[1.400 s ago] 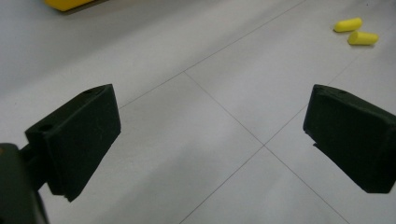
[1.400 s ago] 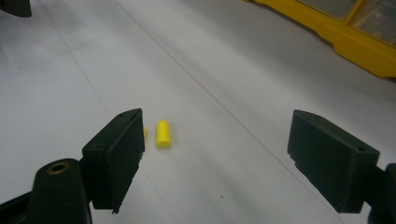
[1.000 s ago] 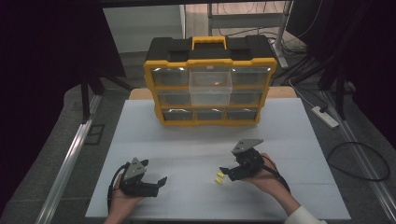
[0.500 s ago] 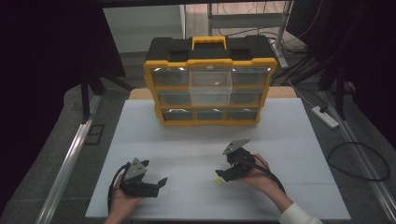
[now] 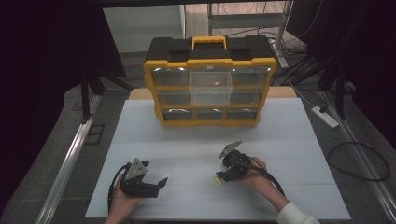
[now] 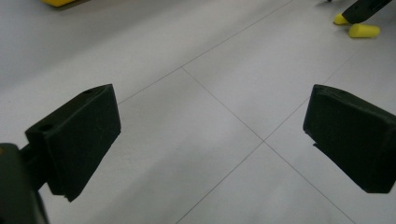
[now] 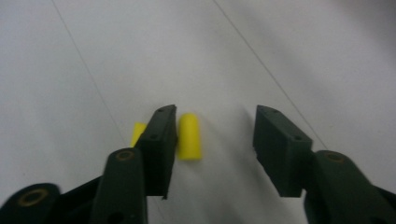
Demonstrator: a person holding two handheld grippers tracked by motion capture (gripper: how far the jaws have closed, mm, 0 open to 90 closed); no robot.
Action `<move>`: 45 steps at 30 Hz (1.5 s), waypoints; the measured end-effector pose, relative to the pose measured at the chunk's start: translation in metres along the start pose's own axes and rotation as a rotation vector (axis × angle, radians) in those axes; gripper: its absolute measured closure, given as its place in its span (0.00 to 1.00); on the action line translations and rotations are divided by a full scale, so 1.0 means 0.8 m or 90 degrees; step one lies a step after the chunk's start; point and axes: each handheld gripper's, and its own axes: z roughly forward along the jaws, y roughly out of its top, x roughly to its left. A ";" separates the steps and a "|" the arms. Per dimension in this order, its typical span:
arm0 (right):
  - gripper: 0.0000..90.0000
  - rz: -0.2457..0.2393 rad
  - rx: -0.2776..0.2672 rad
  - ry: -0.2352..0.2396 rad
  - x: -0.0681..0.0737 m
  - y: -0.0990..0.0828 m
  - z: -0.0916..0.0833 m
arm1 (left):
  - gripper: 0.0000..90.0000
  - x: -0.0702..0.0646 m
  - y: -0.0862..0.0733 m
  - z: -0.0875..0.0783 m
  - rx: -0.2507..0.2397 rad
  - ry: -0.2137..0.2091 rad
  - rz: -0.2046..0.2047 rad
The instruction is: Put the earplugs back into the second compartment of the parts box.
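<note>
Yellow foam plugs: two, short rounded cylinders, matte and soft-looking; one plug lies flat on the table between the right gripper's jaws, close against one of them, centre of the right gripper view; the second plug lies just beyond that jaw, partly hidden by it. Both show in the upper right of the left gripper view.
Right gripper: lower right of centre in the high view, tilted down at the table; jaws have just been closing, now part-way apart, the far pad not touching the plug.
Left gripper: lower left of the high view, jaws spread wide over bare table, nothing between them.
Jaw pads: four, black, blocky, flat-faced wedges.
Hands: two, entering from the bottom edge, one per gripper.
Table: one, pale grey, smooth, crossed by thin seam lines.
Storage box: one, yellow frame with black top, hard plastic, yellow handle; nine clear drawers in three rows, the top middle drawer pulled out; upper centre of the high view.
</note>
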 end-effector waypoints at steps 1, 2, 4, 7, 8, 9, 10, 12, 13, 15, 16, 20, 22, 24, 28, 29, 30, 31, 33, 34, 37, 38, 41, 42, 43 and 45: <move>0.64 -0.007 0.004 -0.008 0.001 0.000 0.000 | 0.05 0.000 0.000 0.000 -0.001 0.000 -0.001; 0.68 -0.007 0.004 -0.007 0.001 0.000 0.000 | 0.05 0.000 0.000 0.000 -0.001 0.000 0.000; 0.73 -0.007 0.005 0.000 0.001 0.000 -0.001 | 0.05 0.000 0.000 0.000 -0.002 0.000 -0.001; 0.87 -0.007 0.005 0.020 0.000 -0.001 -0.002 | 0.05 0.000 0.000 0.000 -0.002 0.001 0.000; 0.88 -0.008 0.005 0.025 0.001 -0.001 -0.002 | 0.05 -0.001 0.000 -0.001 -0.002 0.000 0.000; 0.89 -0.014 0.005 0.020 0.002 -0.001 -0.002 | 0.05 -0.001 0.000 -0.001 -0.002 0.000 0.000; 0.89 -0.017 0.005 0.019 0.003 -0.001 -0.002 | 0.05 -0.001 0.000 -0.001 -0.003 0.001 0.000; 0.89 -0.017 0.001 0.020 0.002 -0.001 -0.004 | 0.05 0.000 0.000 -0.001 -0.003 0.000 -0.001; 0.89 -0.011 -0.013 0.022 0.001 -0.001 -0.007 | 0.05 0.000 0.000 -0.001 -0.004 0.000 -0.002; 0.89 -0.006 -0.034 0.019 -0.001 -0.001 -0.014 | 0.05 0.000 0.000 -0.001 -0.004 0.000 -0.002; 0.89 -0.006 -0.034 0.019 -0.001 -0.001 -0.014 | 0.05 0.000 0.000 -0.001 -0.004 0.000 -0.002; 0.89 0.003 -0.097 0.012 -0.003 -0.001 -0.035 | 0.05 0.000 0.000 -0.001 -0.005 0.000 -0.002; 0.89 0.008 -0.142 0.017 -0.004 -0.003 -0.049 | 0.05 0.000 0.000 -0.001 -0.005 0.001 -0.002; 0.89 0.010 -0.158 0.017 -0.005 -0.003 -0.053 | 0.05 0.000 0.000 -0.001 -0.005 0.001 -0.001; 0.89 0.022 -0.213 0.018 -0.007 -0.007 -0.071 | 0.05 0.000 0.000 -0.001 -0.005 0.001 -0.002; 0.89 0.030 -0.236 0.018 -0.008 -0.009 -0.078 | 0.05 0.000 0.000 -0.001 -0.006 0.001 -0.002; 0.89 0.032 -0.245 0.016 -0.008 -0.010 -0.081 | 0.05 0.000 0.000 -0.002 -0.006 0.001 -0.002; 0.89 0.037 -0.259 0.017 -0.008 -0.011 -0.085 | 0.05 0.000 0.000 -0.002 -0.006 0.001 -0.002; 0.89 0.042 -0.282 0.017 -0.009 -0.012 -0.091 | 0.05 0.000 0.000 -0.002 -0.006 0.002 -0.002; 0.89 0.043 -0.295 0.012 -0.009 -0.013 -0.096 | 0.05 0.000 0.000 -0.002 -0.006 0.002 -0.002; 0.88 0.039 -0.318 0.004 -0.009 -0.016 -0.105 | 0.05 0.000 0.000 -0.002 -0.007 0.002 -0.002; 0.88 0.036 -0.322 -0.006 -0.009 -0.017 -0.107 | 0.05 0.000 0.000 -0.002 -0.007 0.002 -0.002; 0.88 0.047 -0.340 -0.007 -0.013 -0.021 -0.113 | 0.05 0.000 0.000 -0.002 -0.007 0.002 -0.001; 0.88 0.049 -0.345 -0.009 -0.014 -0.022 -0.114 | 0.05 0.000 0.000 -0.002 -0.007 0.002 -0.001; 0.88 0.049 -0.345 -0.009 -0.014 -0.022 -0.114 | 0.05 0.000 0.000 -0.002 -0.007 0.003 -0.001; 0.88 0.056 -0.358 -0.006 -0.016 -0.024 -0.118 | 0.05 0.000 0.000 -0.002 -0.007 0.003 -0.001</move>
